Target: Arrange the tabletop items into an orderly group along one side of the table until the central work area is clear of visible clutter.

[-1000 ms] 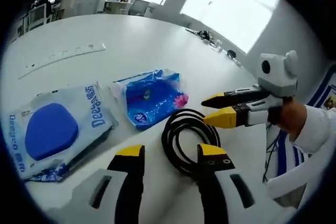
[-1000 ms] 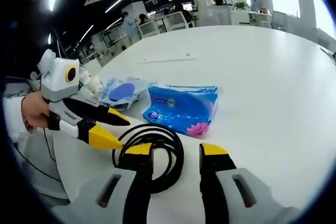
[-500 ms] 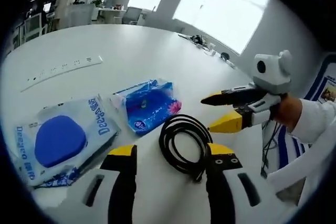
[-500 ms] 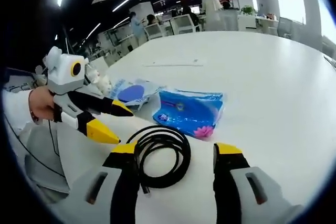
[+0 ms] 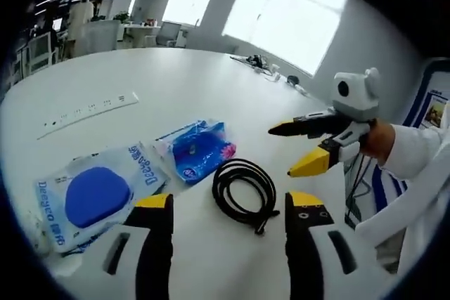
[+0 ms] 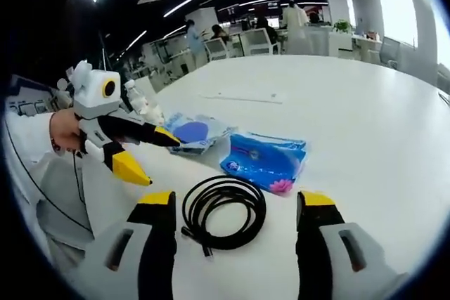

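A black coiled cable (image 5: pixel 242 189) lies on the white table (image 5: pixel 176 75), just ahead of my left gripper (image 5: pixel 229 201), which is open and empty. Left of the coil are a blue tissue pack (image 5: pixel 199 151) and a clear Deeyeo pack with a blue round pad (image 5: pixel 95 194). My right gripper (image 5: pixel 292 149) hovers open at the coil's right side. In the right gripper view, that gripper (image 6: pixel 237 198) stands open over the cable (image 6: pixel 223 212). Beyond it lie the tissue pack (image 6: pixel 267 159) and the Deeyeo pack (image 6: pixel 193 131), and the left gripper (image 6: pixel 155 157) hangs open at the left.
A white power strip (image 5: pixel 88 110) lies farther out on the table, also seen as the strip (image 6: pixel 242 98). Small items (image 5: pixel 271 68) sit near the window-side edge. Desks, chairs and people (image 6: pixel 292 19) fill the far room. A hand in a white sleeve (image 5: pixel 411 152) holds each gripper.
Both grippers have drawn back and up from the cable, and their jaws have spread wider. The cable, tissue pack and Deeyeo pack lie where they were.
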`<state>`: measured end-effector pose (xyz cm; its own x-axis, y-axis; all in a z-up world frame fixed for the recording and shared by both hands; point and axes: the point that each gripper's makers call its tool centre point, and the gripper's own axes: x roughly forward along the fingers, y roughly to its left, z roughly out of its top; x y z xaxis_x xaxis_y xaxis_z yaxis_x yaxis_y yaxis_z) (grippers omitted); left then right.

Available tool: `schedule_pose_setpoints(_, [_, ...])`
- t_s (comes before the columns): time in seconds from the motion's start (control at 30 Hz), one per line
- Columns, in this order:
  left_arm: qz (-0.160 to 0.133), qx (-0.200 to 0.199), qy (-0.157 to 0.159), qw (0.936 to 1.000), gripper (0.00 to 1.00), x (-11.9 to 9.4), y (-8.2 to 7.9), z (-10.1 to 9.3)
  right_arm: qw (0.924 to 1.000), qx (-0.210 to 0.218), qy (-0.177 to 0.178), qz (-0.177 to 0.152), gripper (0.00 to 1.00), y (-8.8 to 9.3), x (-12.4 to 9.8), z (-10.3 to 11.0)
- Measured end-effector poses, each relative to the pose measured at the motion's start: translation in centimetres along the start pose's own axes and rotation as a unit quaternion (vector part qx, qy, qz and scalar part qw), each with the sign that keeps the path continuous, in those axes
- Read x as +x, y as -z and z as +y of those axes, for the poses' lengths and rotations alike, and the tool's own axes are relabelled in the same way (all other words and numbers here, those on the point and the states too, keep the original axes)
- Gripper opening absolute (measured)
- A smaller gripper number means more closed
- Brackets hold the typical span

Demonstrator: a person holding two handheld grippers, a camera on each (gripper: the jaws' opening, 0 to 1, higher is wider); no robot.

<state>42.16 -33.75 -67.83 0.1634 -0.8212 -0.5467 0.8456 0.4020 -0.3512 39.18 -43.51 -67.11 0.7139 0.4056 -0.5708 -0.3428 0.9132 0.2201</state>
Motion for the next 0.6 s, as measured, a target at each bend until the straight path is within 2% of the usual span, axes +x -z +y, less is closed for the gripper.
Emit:
schedule_pose_setpoints(0.13, [-0.008, 0.004, 0.001, 1.0000, 0.70, -1.2, -0.2, -0.2, 0.9999, -0.008, -0.007, -0.009, 0.73, -0.6, -0.5, 0.7])
schedule_pose_setpoints(0.3, [-0.026, 0.011, 0.006, 0.9996, 0.75, -3.8, -0.5, -0.5, 0.9993, -0.024, -0.020, -0.019, 0.76, -1.2, -1.4, 2.1])
schedule_pose_setpoints(0.4, [-0.028, 0.020, -0.001, 0.9994, 0.76, -5.1, -0.3, -0.3, 0.9990, -0.031, -0.022, -0.022, 0.76, -1.4, -2.0, 2.6])
schedule_pose_setpoints(0.6, [-0.051, 0.014, -0.008, 0.9986, 0.80, -8.0, -0.4, -0.1, 0.9986, -0.036, -0.021, -0.032, 0.78, -1.8, -3.2, 3.5])
